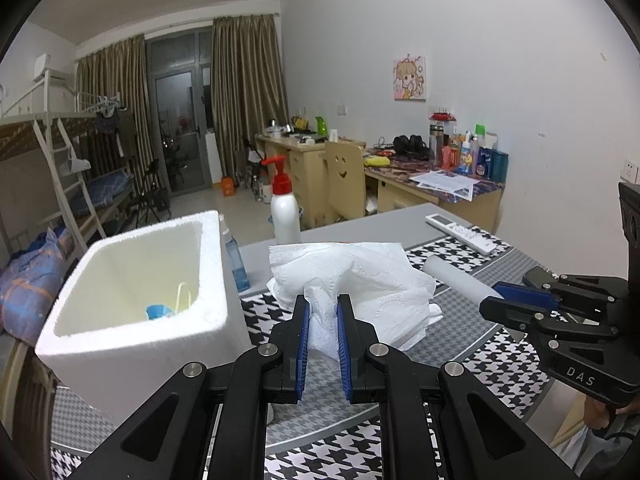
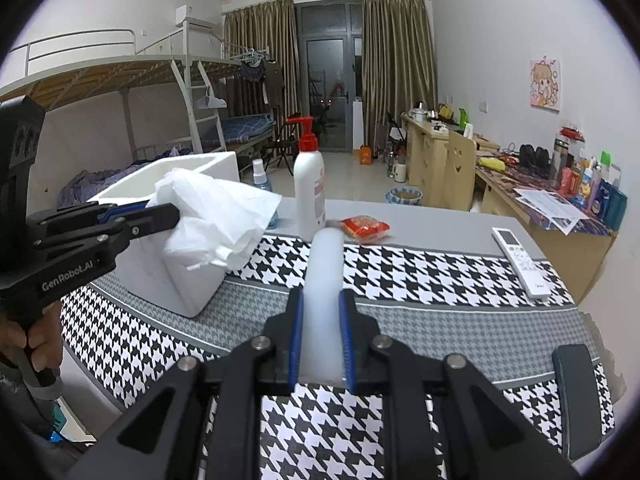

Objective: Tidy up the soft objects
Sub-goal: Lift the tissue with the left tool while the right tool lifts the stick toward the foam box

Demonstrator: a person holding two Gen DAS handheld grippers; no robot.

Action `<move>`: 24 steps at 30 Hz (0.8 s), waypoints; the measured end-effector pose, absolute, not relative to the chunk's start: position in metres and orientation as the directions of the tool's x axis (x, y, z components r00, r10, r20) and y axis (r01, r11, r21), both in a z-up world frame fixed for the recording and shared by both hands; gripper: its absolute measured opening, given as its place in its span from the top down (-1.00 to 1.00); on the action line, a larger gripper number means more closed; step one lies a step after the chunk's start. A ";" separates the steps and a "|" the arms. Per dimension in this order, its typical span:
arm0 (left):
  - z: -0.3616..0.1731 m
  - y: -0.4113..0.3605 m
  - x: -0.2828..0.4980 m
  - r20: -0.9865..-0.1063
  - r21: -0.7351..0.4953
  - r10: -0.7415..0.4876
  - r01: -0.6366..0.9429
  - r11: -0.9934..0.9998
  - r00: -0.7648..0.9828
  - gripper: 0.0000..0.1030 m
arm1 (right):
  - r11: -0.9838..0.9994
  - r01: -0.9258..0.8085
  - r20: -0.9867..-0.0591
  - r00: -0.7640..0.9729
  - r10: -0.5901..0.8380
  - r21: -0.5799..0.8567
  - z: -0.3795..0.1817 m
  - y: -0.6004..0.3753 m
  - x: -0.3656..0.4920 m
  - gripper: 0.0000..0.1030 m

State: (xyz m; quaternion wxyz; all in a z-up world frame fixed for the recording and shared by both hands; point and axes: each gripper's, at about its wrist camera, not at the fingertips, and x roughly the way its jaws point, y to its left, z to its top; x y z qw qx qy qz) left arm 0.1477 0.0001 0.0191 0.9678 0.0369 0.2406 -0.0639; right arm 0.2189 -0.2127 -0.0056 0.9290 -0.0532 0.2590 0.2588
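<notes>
- Left wrist view: the left gripper (image 1: 323,312) was closed on the crumpled tissue (image 1: 352,276), held in the air, probably to carry it into the foam box (image 1: 132,280) just beside; the box rim was near.
- Right wrist view: the right gripper (image 2: 322,320) clamped the white foam roll (image 2: 326,264) above the checked cloth (image 2: 420,268); there was free room ahead.

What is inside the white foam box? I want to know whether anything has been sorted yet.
Inside the foam box, a blue item with a pale yellowish loop lies at the bottom. The near wall hides the rest of the floor.
</notes>
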 end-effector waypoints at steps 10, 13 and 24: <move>0.032 0.006 0.148 -0.443 0.029 -0.111 0.138 0.990 0.890 0.73 | 0.849 -0.527 -0.477 0.739 0.476 0.030 0.009 -0.207 0.220 0.59; 0.037 0.009 0.149 -0.436 0.019 -0.120 0.143 0.990 0.892 0.73 | 0.846 -0.533 -0.470 0.740 0.482 0.027 0.013 -0.205 0.221 0.59; 0.047 0.017 0.149 -0.403 0.020 -0.093 0.110 0.994 0.910 0.73 | 0.840 -0.542 -0.452 0.741 0.496 0.032 0.019 -0.198 0.225 0.59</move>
